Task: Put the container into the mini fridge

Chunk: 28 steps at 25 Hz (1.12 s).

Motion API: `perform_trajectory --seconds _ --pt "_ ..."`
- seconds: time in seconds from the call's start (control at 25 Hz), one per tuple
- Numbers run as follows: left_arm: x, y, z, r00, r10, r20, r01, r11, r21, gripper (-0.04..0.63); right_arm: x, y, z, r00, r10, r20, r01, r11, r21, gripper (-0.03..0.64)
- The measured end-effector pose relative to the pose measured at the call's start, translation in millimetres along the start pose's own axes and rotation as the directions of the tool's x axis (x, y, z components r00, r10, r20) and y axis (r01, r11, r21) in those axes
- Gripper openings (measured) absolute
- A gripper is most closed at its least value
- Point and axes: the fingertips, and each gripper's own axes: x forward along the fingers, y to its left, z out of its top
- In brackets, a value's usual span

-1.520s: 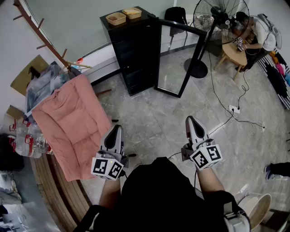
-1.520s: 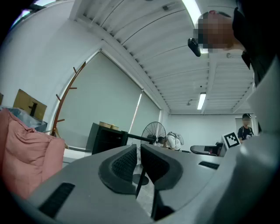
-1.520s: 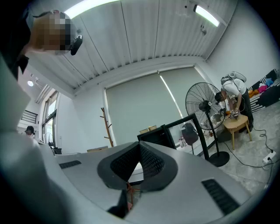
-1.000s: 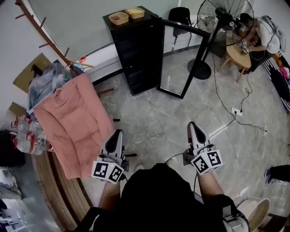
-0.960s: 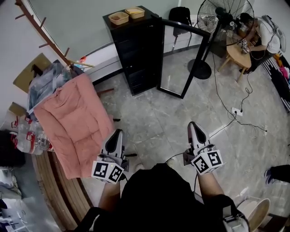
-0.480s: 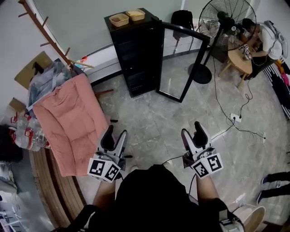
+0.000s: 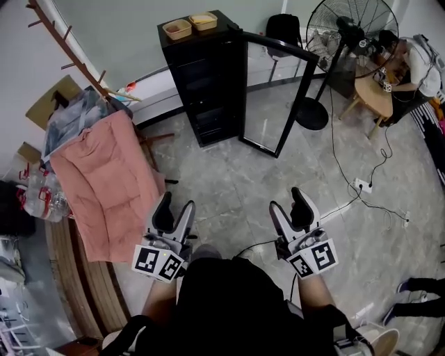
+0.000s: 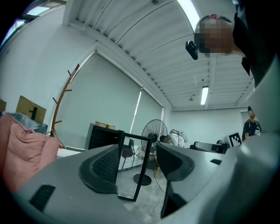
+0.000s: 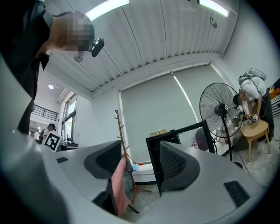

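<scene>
**Operator A:** Tong status?

**Operator B:** My left gripper (image 7: 174,207) and right gripper (image 7: 288,203) have just spread wide, with nothing between the jaws.

**Operator A:** Container?

**Operator B:** Two tan containers (image 7: 177,29) sit atop the black mini fridge (image 7: 201,76), well apart from me. I judge them light and rigid, so grip a side wall. The open glass door (image 7: 274,97) stands beside the fridge, with the fan (image 7: 345,24) beyond.

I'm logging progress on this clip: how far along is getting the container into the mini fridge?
Done: the mini fridge has its glass door open. In hand: nothing; the left gripper and right gripper have just been opening their jaws, nothing between them. Left: both tan containers sit on top of the fridge; one must be picked up and placed inside.
</scene>
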Motion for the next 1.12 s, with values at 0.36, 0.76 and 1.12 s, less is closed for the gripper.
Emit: perform_trajectory --seconds 0.36,0.76,1.12 --pt "12.7 20.1 -6.7 0.999 0.026 -0.038 -0.025 0.999 0.030 0.273 22.5 -25.6 -5.4 1.000 -0.028 0.014 0.028 0.999 0.028 0.271" --pt "80.6 99.4 15.4 1.000 -0.024 0.021 0.023 1.000 0.002 0.273 111.9 -34.4 -2.5 0.998 -0.066 0.023 0.066 0.998 0.021 0.261" --pt "133.8 173.5 36.9 0.997 -0.046 0.061 0.049 0.998 -0.048 0.273 199.9 -39.6 0.9 0.995 -0.094 0.031 0.094 0.996 -0.007 0.244"
